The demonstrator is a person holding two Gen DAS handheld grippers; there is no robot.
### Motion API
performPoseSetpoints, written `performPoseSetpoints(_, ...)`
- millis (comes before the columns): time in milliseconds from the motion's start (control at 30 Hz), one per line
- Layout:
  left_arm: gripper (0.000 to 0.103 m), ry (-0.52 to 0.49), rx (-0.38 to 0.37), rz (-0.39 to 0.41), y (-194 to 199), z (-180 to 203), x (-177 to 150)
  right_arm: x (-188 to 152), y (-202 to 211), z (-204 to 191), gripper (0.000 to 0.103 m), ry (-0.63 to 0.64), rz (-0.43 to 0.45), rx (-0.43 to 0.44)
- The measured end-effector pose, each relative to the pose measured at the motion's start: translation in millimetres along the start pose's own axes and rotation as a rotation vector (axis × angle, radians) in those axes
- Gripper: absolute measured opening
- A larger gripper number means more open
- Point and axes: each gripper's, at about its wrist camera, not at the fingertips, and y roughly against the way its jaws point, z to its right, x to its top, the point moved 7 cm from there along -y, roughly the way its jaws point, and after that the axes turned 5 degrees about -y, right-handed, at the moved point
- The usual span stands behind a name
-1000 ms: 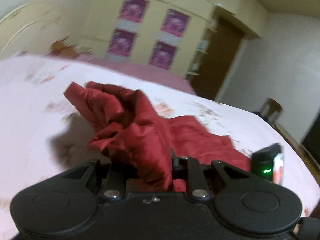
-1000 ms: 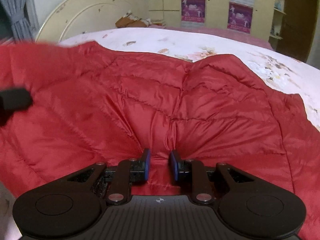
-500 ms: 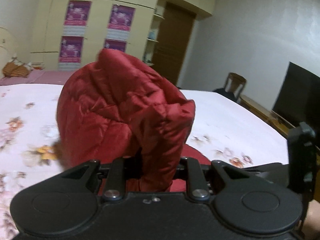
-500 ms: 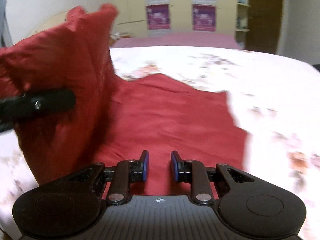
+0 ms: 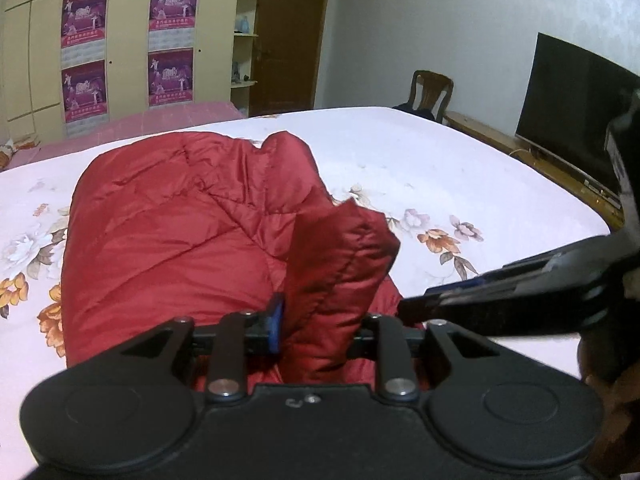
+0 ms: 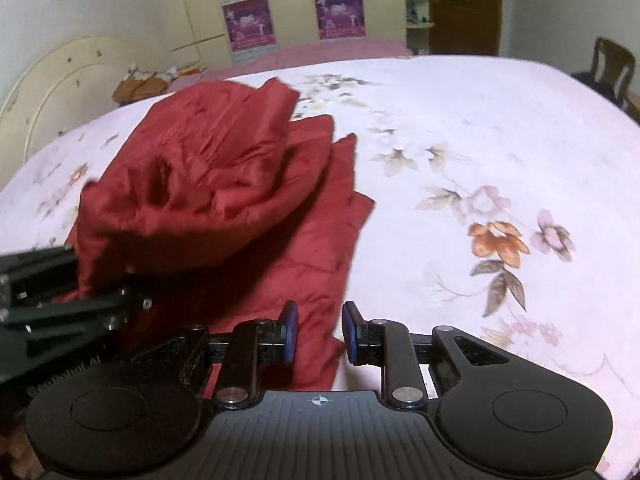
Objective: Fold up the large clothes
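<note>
The left wrist view is showing the left gripper (image 5: 316, 328) pinching a thick fold of the dark red quilted puffer jacket (image 5: 180, 240) between its blue-padded fingers (image 5: 275, 322); only the left finger is showing, the right one being hidden behind the fabric. The pinched flap is standing up over the rest of the garment, which is lying bunched on the bed with the white, flower-printed sheet (image 5: 440, 168). The right gripper (image 5: 424, 304) is reaching in from the right edge of this view, its tip sitting just beside the pinched flap.

The right wrist view is showing what the other does not: the right gripper (image 6: 318, 332) is holding its fingers (image 6: 290, 330) spread, with a near corner of the jacket (image 6: 224, 184) lying between them but not being squeezed. From here the jacket is appearing as a raised, crumpled upper layer over flatter layers fanning out toward the right on the bed sheet (image 6: 500, 128). The left gripper (image 6: 132, 292) is entering from the left edge, its fingers buried under the lifted layer.

Only the left wrist view is taking in the black flat television screen (image 5: 576, 92) on the right wall. The wooden chair (image 5: 430, 90) at the far side of the bed and the cream wardrobe with purple posters (image 5: 120, 40) are appearing in both views.
</note>
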Motion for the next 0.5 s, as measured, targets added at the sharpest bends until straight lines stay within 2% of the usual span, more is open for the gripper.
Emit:
performPoseSetpoints(100, 0.044, -0.029, -0.006, -0.01, 2.9, 3.9, 4.5, 10.2, 11.2, 2.1, 0.024, -0.028, 0.018, 0.011)
performPoseSetpoints(167, 0.066, -0.026, -0.034, -0.014, 4.1, 8.6, 7.1, 16.4, 19.2, 3.0, 0.024, -0.028, 0.038, 0.012)
performPoseSetpoints(267, 0.071, -0.032, -0.051, -0.007, 9.3, 12.8, 7.8, 25.8, 22.9, 6.3, 0.024, -0.026, 0.056, 0.013)
performPoseSetpoints(300, 0.072, -0.029, -0.056, -0.008, 11.1, 12.4, 8.2, 27.2, 24.8, 6.8, 0.032, -0.029, 0.063, 0.008)
performPoseSetpoints(333, 0.072, -0.022, -0.06, -0.008, 12.5, 14.7, 7.8, 29.2, 27.1, 7.2, 0.065, -0.034, 0.071, 0.004)
performPoseSetpoints(367, 0.072, -0.01, -0.066, -0.007, 14.2, 13.1, 9.0, 33.4, 26.6, 9.5, 0.083, -0.039, 0.091, -0.002)
performPoseSetpoints(400, 0.073, -0.001, -0.071, -0.004, 16.8, 14.0, 9.0, 35.5, 30.5, 8.4, 0.092, -0.036, 0.115, -0.005)
performPoseSetpoints(500, 0.073, 0.013, -0.076, 0.016, 26.1, 10.6, 14.2, 41.2, 35.8, 3.3, 0.092, -0.003, 0.151, -0.022)
